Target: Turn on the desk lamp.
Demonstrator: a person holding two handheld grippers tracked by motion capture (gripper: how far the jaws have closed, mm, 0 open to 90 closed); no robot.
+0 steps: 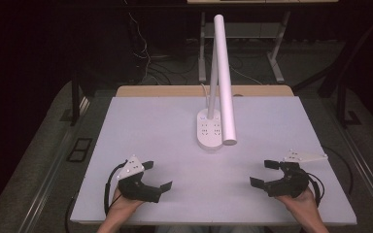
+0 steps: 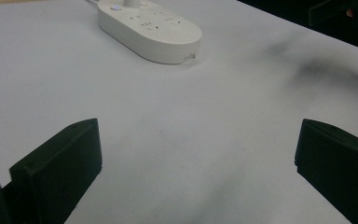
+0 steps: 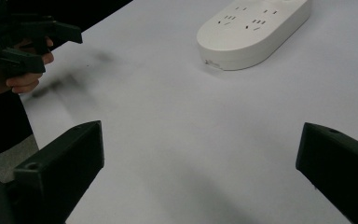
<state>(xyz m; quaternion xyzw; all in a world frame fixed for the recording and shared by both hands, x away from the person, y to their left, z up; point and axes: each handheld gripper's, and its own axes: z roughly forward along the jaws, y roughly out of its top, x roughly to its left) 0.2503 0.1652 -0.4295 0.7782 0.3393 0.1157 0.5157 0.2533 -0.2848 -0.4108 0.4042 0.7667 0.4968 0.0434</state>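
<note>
Each hand-held gripper, left (image 1: 156, 175) and right (image 1: 261, 173), rests spread wide on the white worktop (image 1: 150, 126), holding nothing. Between them, farther back, stands a white lamp (image 1: 223, 73) on its socket base (image 1: 210, 130). Beyond, the room lies dark.

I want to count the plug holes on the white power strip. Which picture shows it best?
The right gripper view shows the power strip closest, with its socket holes sharp. The left gripper view shows it nearly as well, at a flatter angle. In the high view it is small and partly under the lamp.
</note>
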